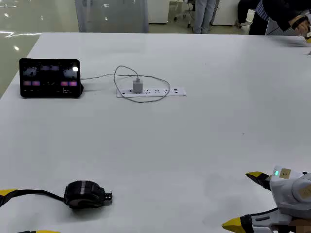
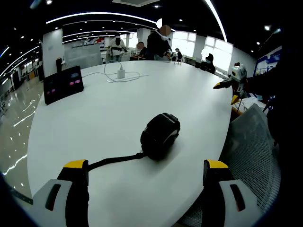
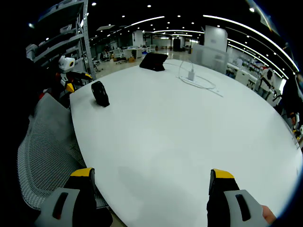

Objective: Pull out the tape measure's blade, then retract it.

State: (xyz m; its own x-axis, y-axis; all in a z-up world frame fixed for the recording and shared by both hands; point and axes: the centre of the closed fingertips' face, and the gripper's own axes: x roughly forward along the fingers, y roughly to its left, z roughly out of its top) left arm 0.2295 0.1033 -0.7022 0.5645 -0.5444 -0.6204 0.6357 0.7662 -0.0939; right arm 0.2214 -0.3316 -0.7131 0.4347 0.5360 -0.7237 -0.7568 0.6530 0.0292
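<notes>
A black tape measure (image 1: 86, 194) lies on the white table (image 1: 194, 126) near its front left edge, blade inside. Its black wrist strap (image 1: 36, 193) trails left toward one jaw of my left gripper (image 1: 22, 212). In the left gripper view the tape measure (image 2: 161, 135) sits just ahead of the left gripper (image 2: 146, 165), whose jaws stand wide apart and hold nothing; the strap (image 2: 113, 161) runs up to one jaw. My right gripper (image 1: 243, 199) hovers open at the front right, far from the tape measure (image 3: 100, 92); its jaws (image 3: 151, 174) are over bare table.
A dark tablet (image 1: 49, 77) stands at the back left, wired to a charger on a white power strip (image 1: 150, 91). People stand beyond the far edge. A grey mesh chair (image 3: 42, 161) is at the table's near side.
</notes>
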